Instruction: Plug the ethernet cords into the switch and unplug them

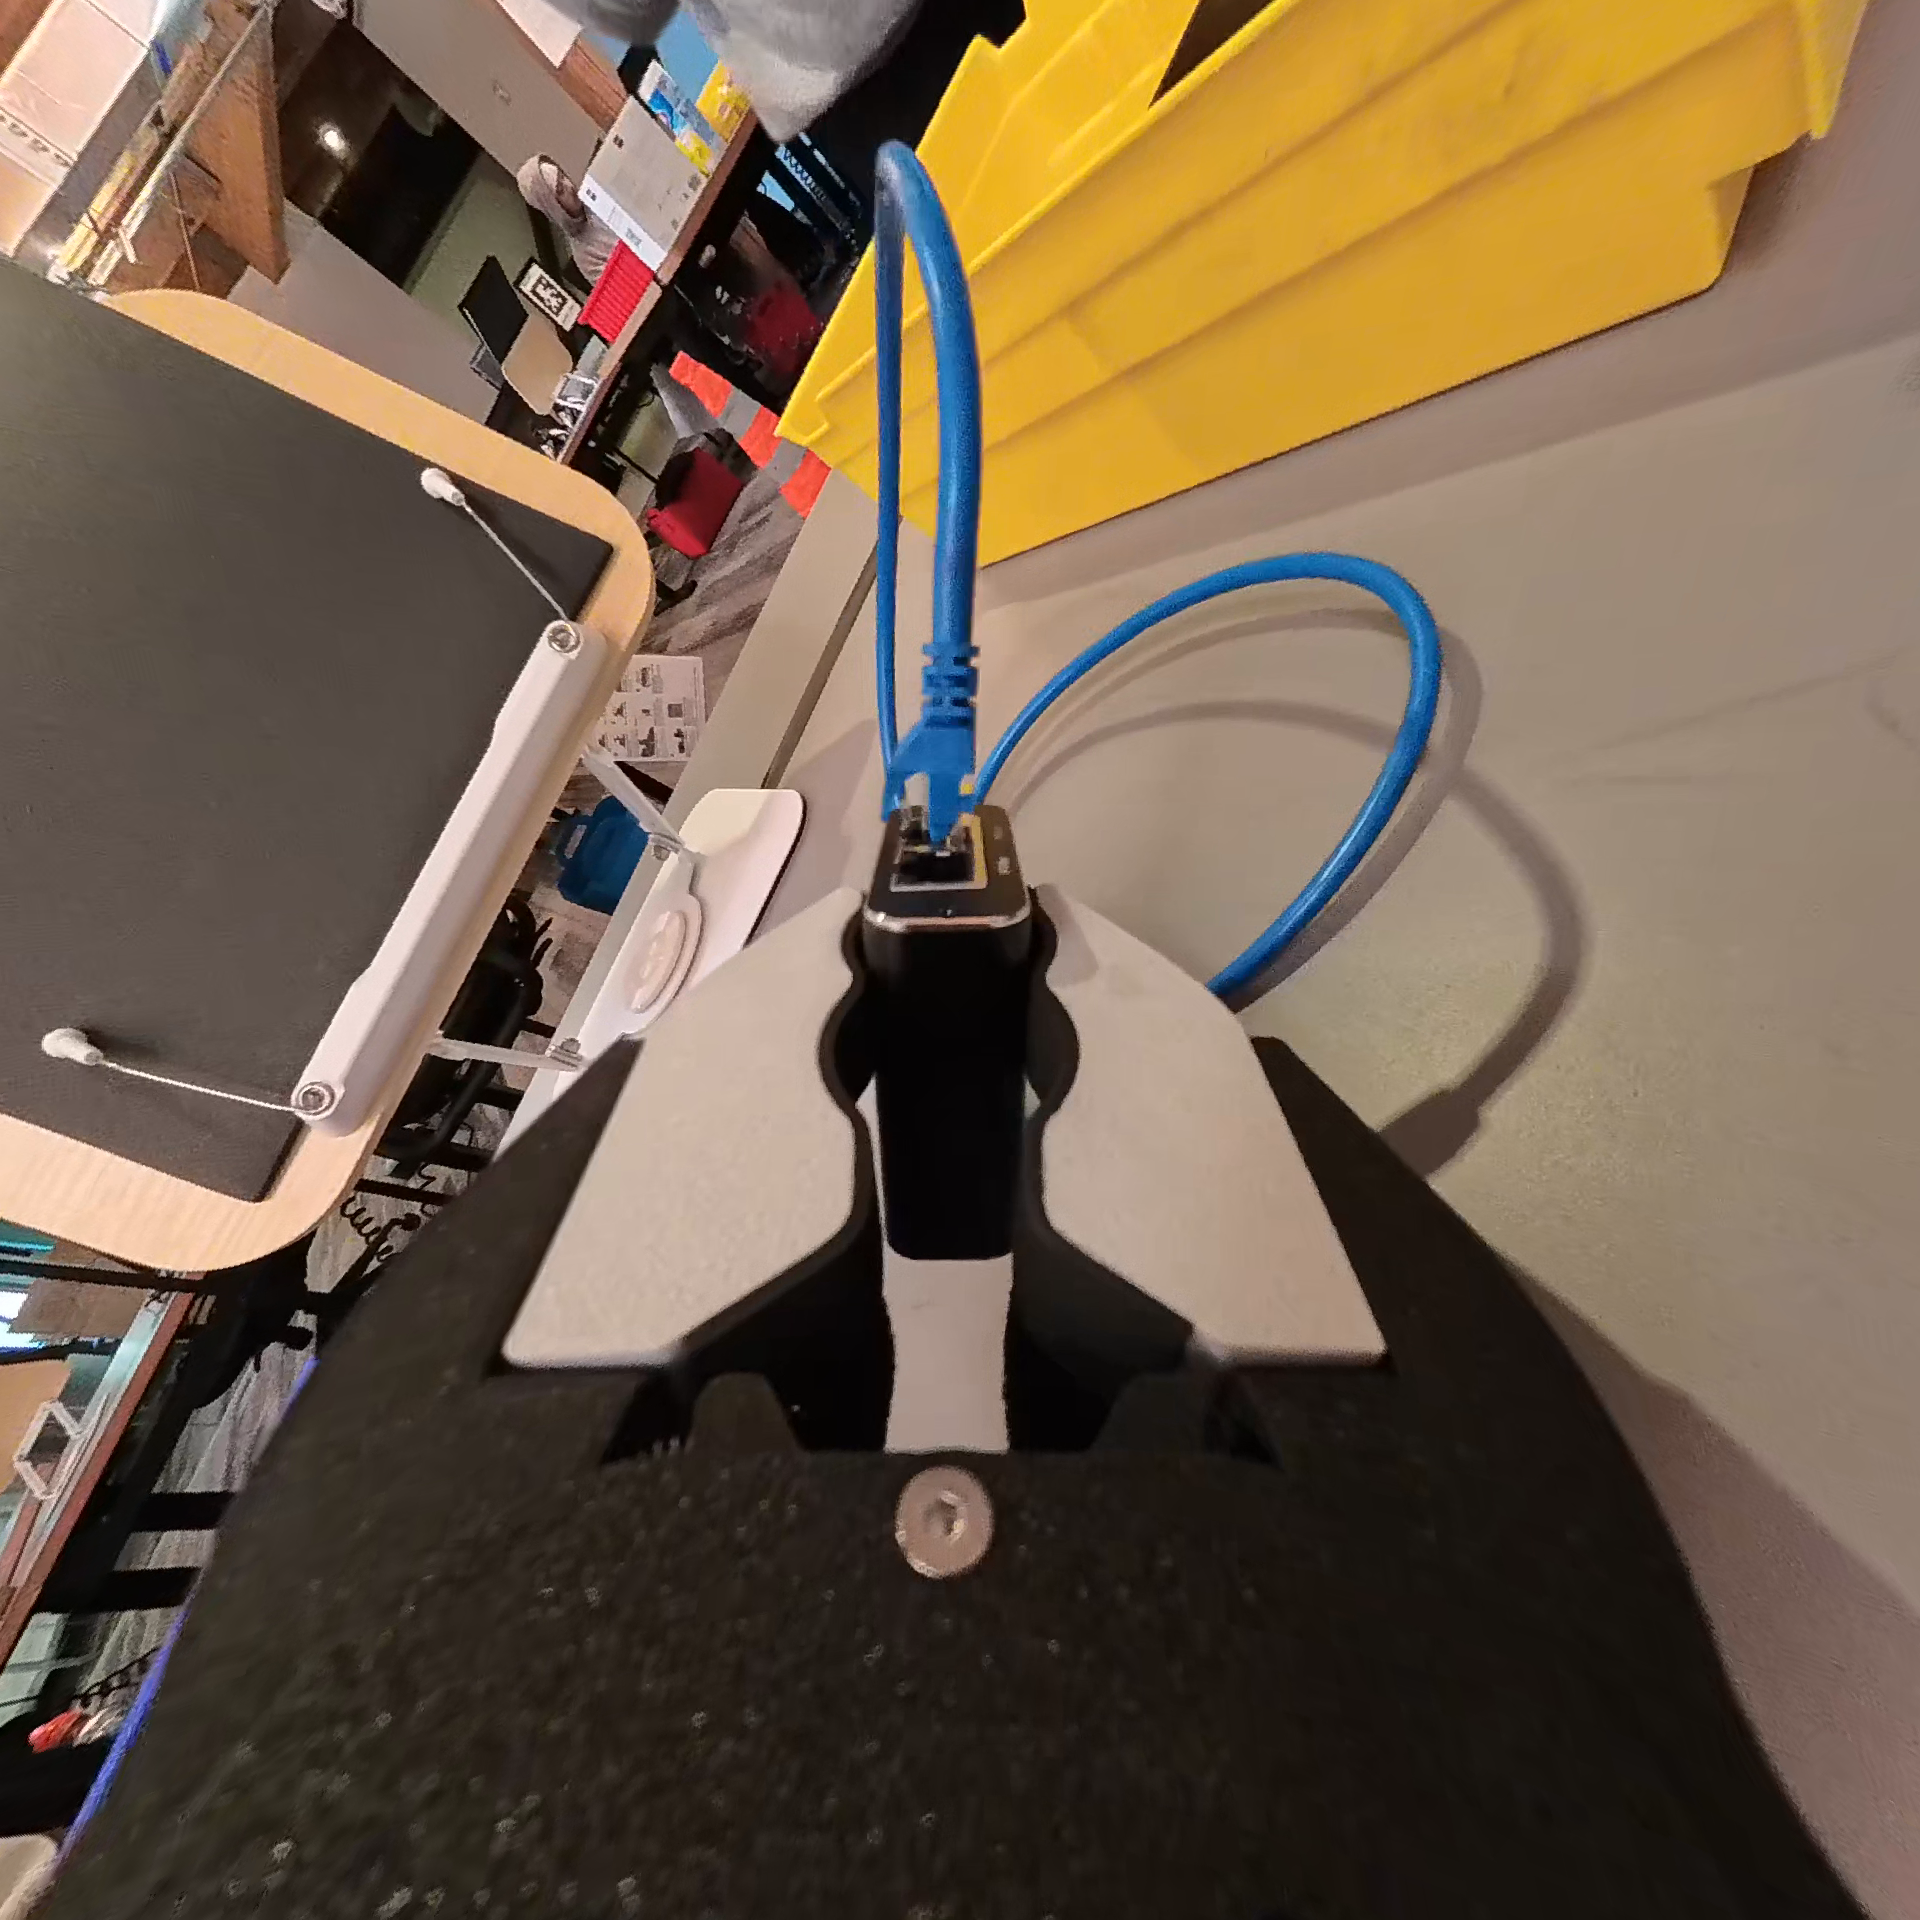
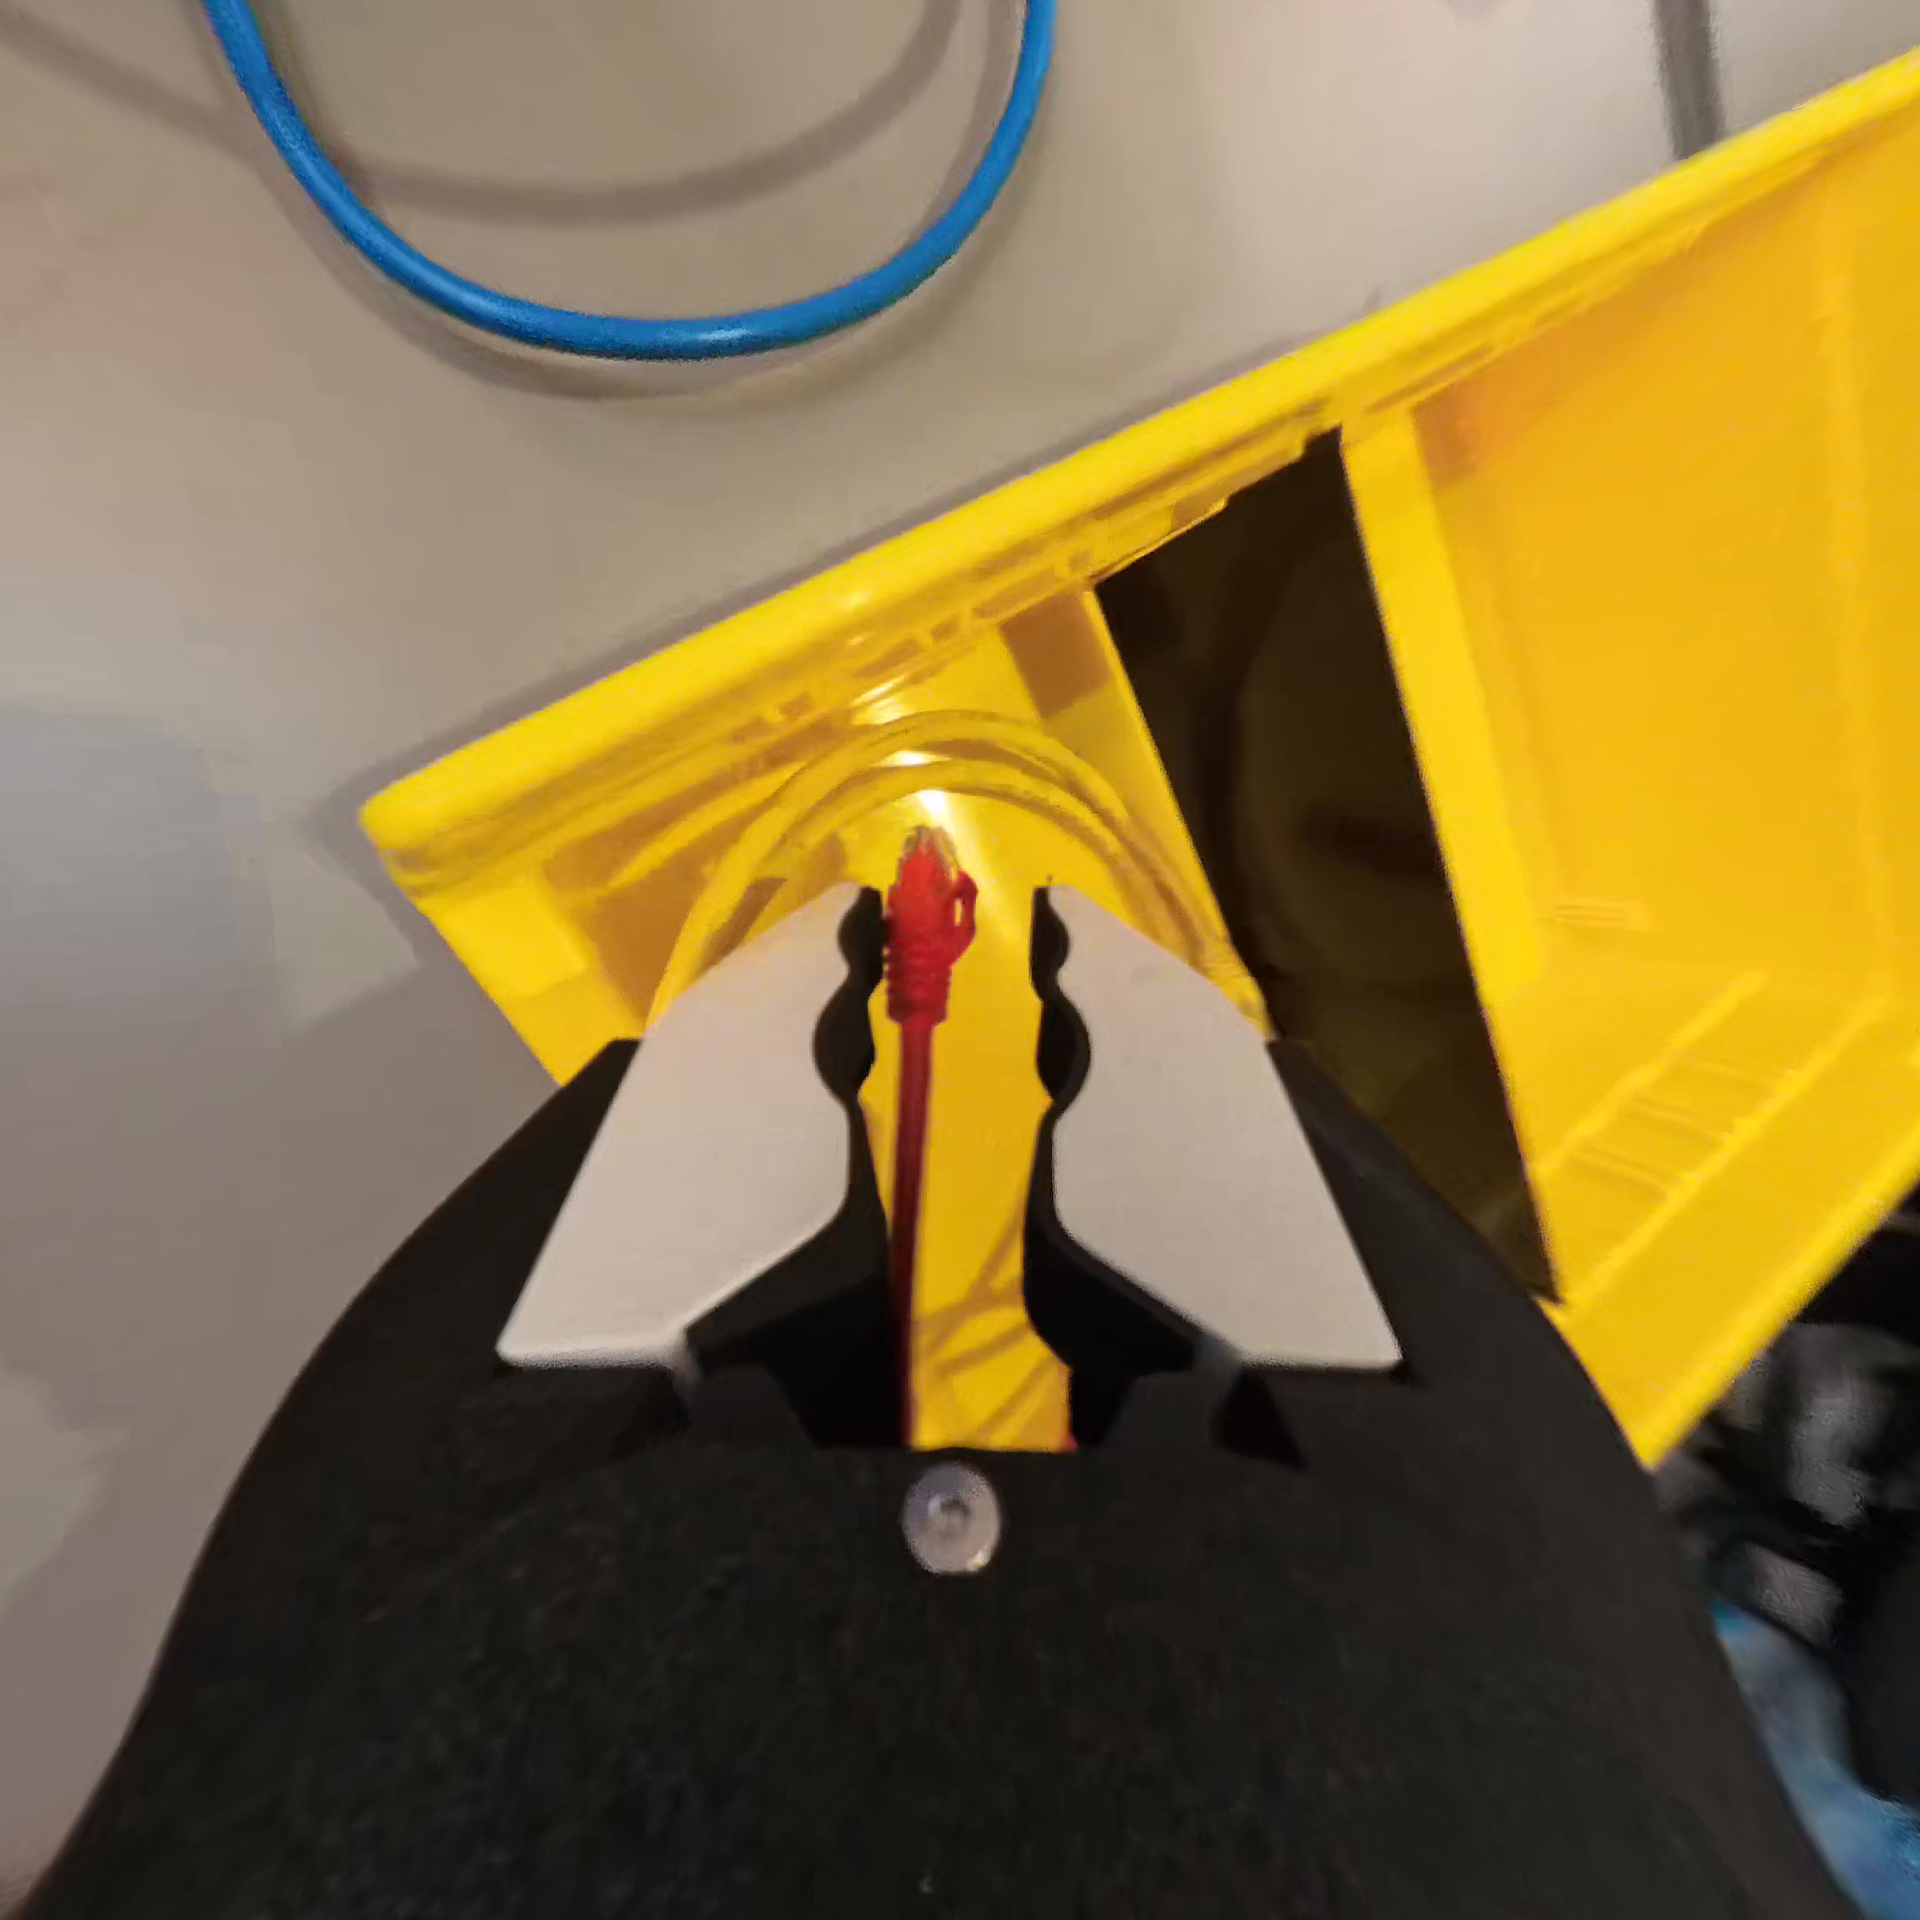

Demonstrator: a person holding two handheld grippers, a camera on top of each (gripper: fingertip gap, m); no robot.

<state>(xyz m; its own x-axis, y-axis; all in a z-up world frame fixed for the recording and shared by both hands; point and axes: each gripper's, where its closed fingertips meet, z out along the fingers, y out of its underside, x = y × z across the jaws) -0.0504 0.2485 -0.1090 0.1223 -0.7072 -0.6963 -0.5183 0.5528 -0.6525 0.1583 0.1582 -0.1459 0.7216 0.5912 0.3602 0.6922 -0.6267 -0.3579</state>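
My left gripper [image 1: 945, 925] is shut on a small black switch [image 1: 940, 1091] and holds it with its port end facing away from me. A blue ethernet plug [image 1: 948, 696] sits in a port, and its cord arches up and back down beside the switch. A second blue cord [image 1: 1403, 665] loops to the right over the grey table. My right gripper [image 2: 951, 904] is open over a yellow bin [image 2: 1662, 623]. A red ethernet plug [image 2: 925, 904] and its cord lie between the jaws, close to the left finger [image 2: 727, 1091]. The blue cord also shows in the right wrist view [image 2: 623, 338].
Stacked yellow bins [image 1: 1351, 260] stand on the grey table [image 1: 1558, 935] behind the switch. Yellow cords [image 2: 790, 821] curl inside the bin near a black divider gap [image 2: 1299, 831]. A wood-edged black board [image 1: 260, 675] and the table edge are to the left. One gripper's finger ends stand about 25 cm off the other's.
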